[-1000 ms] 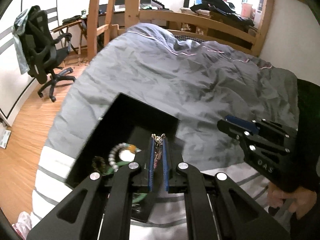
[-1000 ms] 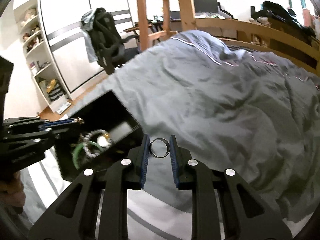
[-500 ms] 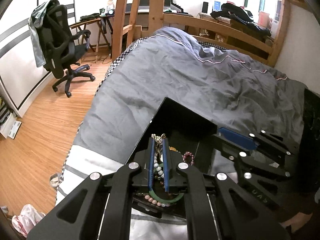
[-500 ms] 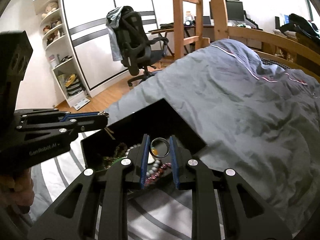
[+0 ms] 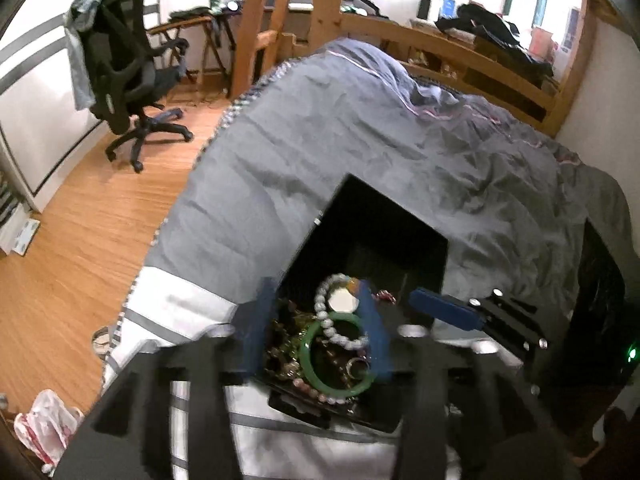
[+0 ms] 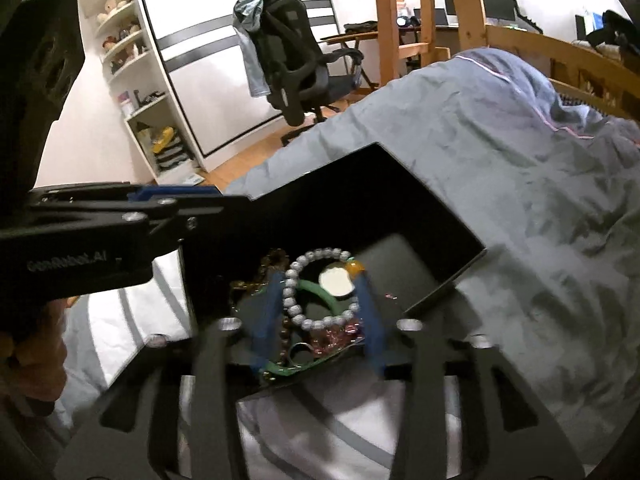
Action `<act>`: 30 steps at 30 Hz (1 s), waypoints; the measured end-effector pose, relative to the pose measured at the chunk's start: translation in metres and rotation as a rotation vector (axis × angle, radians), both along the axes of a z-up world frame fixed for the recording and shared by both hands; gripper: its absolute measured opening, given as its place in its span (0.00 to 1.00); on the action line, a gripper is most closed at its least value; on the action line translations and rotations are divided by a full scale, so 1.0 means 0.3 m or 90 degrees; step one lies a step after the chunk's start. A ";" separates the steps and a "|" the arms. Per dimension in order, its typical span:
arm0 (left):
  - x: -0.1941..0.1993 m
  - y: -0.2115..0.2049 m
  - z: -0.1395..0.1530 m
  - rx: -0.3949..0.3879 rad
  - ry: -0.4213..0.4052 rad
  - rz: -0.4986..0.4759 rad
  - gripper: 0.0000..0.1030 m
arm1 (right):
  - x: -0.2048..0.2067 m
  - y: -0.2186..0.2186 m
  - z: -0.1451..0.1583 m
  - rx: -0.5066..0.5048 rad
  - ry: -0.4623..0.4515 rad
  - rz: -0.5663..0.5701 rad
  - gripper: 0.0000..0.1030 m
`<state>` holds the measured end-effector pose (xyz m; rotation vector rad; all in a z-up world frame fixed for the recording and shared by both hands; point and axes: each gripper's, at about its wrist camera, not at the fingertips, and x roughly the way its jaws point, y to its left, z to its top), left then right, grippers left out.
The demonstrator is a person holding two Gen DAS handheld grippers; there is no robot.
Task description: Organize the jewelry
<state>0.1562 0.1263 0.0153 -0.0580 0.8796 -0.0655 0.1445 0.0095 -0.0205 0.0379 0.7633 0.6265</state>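
A black jewelry box (image 5: 384,220) lies open on the bed and also shows in the right wrist view (image 6: 372,196). It holds a pale bead bracelet (image 5: 340,312), a green bangle (image 5: 308,360), a white disc (image 6: 337,282), a metal ring (image 5: 354,366) and tangled chains (image 5: 286,340). My left gripper (image 5: 316,328) is open over the box, its blue fingers spread around the pile. My right gripper (image 6: 316,312) is open over the same pile; the ring (image 6: 298,350) lies in the box below it.
The box sits on a grey duvet (image 5: 360,132) near the bed's striped foot edge (image 5: 176,308). A black office chair (image 5: 124,68) stands on the wood floor at left. A white shelf and wardrobe (image 6: 156,92) are behind. Wooden bed frame (image 5: 480,60) at back.
Both grippers have opened over the box. The left one let go of its chain and the right one let go of the metal ring; both pieces now lie in the box.
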 end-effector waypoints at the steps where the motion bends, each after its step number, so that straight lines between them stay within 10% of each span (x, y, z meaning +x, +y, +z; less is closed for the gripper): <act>1: -0.006 0.001 0.005 0.002 -0.006 0.005 0.63 | -0.004 -0.001 0.003 0.008 -0.001 -0.001 0.70; 2: -0.008 0.004 0.012 0.005 -0.014 0.013 0.73 | -0.008 -0.005 0.009 0.015 -0.004 -0.006 0.86; 5: -0.023 0.019 0.045 0.008 -0.043 0.042 0.93 | -0.024 -0.019 0.033 0.027 -0.017 -0.022 0.92; 20: -0.233 0.037 0.128 0.012 -0.084 0.083 0.94 | -0.182 -0.122 0.223 -0.009 -0.048 -0.107 0.96; 30: -0.456 -0.029 0.089 0.124 -0.068 0.058 0.94 | -0.373 -0.235 0.194 -0.033 -0.023 -0.129 0.96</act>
